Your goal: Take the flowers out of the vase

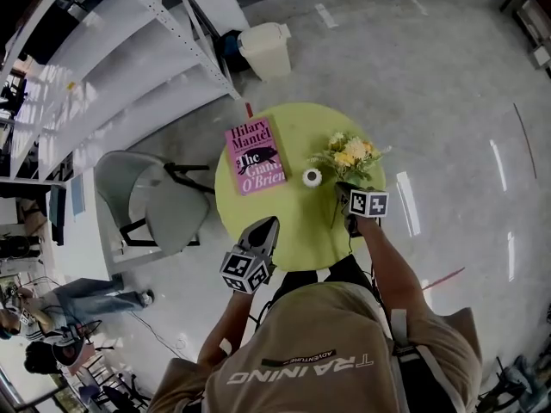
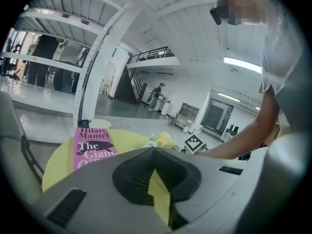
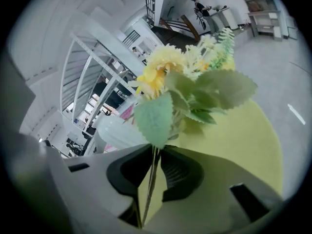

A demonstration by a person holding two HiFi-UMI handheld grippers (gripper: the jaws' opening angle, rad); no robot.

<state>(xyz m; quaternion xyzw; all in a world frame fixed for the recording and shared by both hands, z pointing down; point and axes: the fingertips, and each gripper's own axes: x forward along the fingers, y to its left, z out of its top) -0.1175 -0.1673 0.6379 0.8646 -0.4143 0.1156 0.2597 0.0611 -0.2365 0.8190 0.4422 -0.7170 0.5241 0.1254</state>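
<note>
A bunch of yellow and white flowers (image 1: 351, 156) with green leaves is out of the small white vase (image 1: 312, 177) and sits just to its right, low over the round yellow-green table (image 1: 301, 127). My right gripper (image 1: 344, 189) is behind the bunch. In the right gripper view the thin stems (image 3: 152, 179) run between the jaws of my right gripper (image 3: 157, 149), which stand slightly apart with table showing beside the stems. The flowers (image 3: 185, 82) fill that view, with the vase (image 3: 117, 130) at the left. My left gripper (image 1: 271, 224) hovers at the table's near edge, and the tips of my left gripper (image 2: 155, 152) are together with nothing held.
A pink book (image 1: 256, 156) lies on the table left of the vase. A grey chair (image 1: 151, 200) stands to the table's left, with white shelving (image 1: 112, 50) and a white bin (image 1: 265, 50) beyond. People sit on the floor at the lower left (image 1: 52, 317).
</note>
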